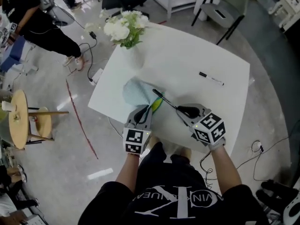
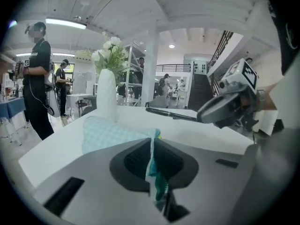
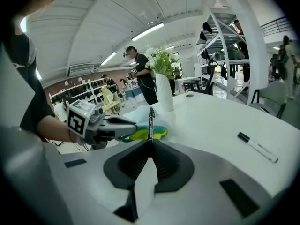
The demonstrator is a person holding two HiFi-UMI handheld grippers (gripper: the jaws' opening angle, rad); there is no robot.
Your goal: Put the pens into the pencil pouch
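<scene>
A light blue checked pencil pouch (image 1: 139, 93) with a green and yellow lining at its mouth lies on the white table (image 1: 206, 55). My left gripper (image 1: 146, 110) is shut on the pouch's near edge (image 2: 152, 146). My right gripper (image 1: 177, 109) is shut on a black pen (image 1: 163, 99). The pen (image 3: 151, 123) sticks out past the jaws, its tip over the pouch's mouth (image 3: 143, 134). The left gripper (image 3: 123, 126) shows at the left of the right gripper view. A second pen (image 1: 211, 78), white with a black cap, lies on the table to the right (image 3: 257, 146).
A white vase with white flowers (image 1: 125, 29) stands at the table's far left edge. A round wooden stool (image 1: 21, 118) and cables are on the floor to the left. A person in black (image 1: 33, 18) stands beyond the table. A chair (image 1: 227, 8) is behind it.
</scene>
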